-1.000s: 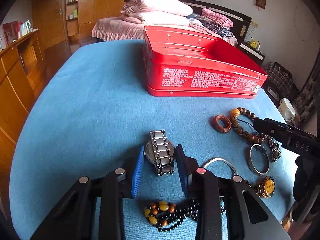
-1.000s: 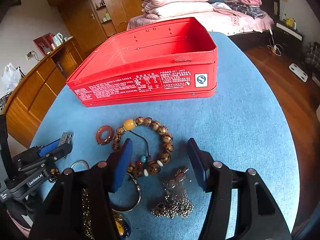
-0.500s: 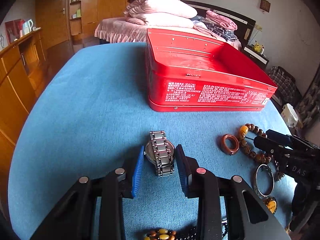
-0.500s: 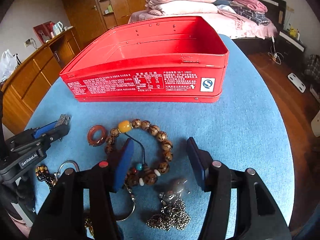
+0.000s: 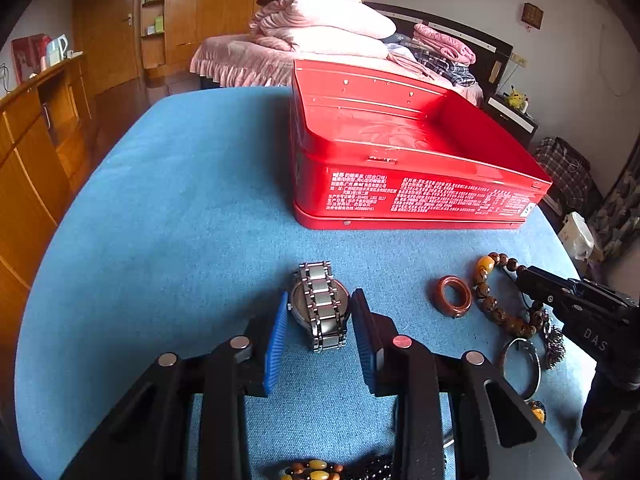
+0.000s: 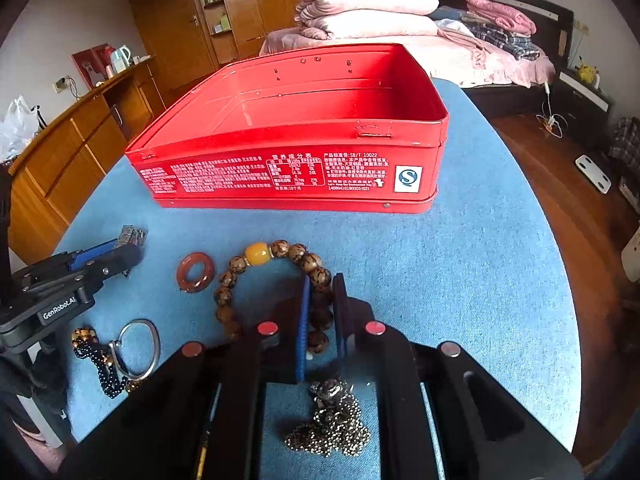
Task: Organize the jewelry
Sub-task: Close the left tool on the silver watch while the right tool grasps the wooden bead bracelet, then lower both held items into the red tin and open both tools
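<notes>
- My right gripper (image 6: 320, 316) is clamped on the near-right arc of the wooden bead bracelet (image 6: 256, 268), its blue pads pinching a few dark carved beads, a hold that should let the whole loop come up in one lift; I cannot tell whether the loop is off the cloth.
- My left gripper (image 5: 318, 328) brackets the steel watch (image 5: 320, 304), blue pads just beside the round case; whether they already press it I cannot tell, since slim gaps seem to show at each side.
- The red tin (image 6: 296, 132), open, glossy and printed with white text, sits beyond the jewelry on the blue cloth-covered table (image 6: 460, 272), the likely destination for every piece.
- Between watch and bracelet lies a smooth reddish stone ring (image 6: 196, 272).
- Nearer me rest a thin metal bangle (image 6: 138, 350), a string of small black beads (image 6: 100, 368) and a heaped, fine-linked chain (image 6: 332, 420).
- One amber-yellow bead (image 6: 257, 254) punctuates the brown bracelet.
</notes>
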`<action>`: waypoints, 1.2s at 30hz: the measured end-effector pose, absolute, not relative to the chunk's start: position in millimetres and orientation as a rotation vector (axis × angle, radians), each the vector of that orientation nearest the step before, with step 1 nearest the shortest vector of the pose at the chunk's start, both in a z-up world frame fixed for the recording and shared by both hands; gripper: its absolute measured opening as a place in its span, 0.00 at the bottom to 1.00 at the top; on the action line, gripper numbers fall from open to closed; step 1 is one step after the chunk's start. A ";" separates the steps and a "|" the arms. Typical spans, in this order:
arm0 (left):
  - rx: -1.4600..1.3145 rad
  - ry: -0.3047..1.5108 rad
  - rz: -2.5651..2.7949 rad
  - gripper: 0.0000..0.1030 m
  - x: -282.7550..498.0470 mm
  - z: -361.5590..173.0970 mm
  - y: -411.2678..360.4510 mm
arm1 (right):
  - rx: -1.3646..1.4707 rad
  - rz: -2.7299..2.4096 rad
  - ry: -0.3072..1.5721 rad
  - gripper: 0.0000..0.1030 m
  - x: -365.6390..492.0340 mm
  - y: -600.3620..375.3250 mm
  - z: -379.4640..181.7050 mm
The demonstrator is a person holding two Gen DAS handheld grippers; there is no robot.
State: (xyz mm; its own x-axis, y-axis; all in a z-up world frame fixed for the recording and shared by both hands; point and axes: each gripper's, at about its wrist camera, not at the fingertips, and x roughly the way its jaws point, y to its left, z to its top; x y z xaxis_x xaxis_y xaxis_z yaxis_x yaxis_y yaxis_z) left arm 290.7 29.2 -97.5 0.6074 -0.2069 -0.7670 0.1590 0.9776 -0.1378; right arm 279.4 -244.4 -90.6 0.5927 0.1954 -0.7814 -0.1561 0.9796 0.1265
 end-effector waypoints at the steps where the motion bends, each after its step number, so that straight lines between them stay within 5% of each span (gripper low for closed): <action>1: -0.059 0.888 -0.212 0.31 289.7 -95.3 29.3 | 0.051 0.208 0.908 0.10 278.0 -244.7 -87.8; 22: -0.064 0.785 -0.260 0.30 282.1 -42.2 6.7 | 0.039 0.249 0.768 0.10 268.3 -238.3 -16.1; 36: -0.122 0.685 -0.313 0.30 342.5 15.8 -15.7 | 0.041 0.299 0.660 0.10 316.7 -231.0 43.5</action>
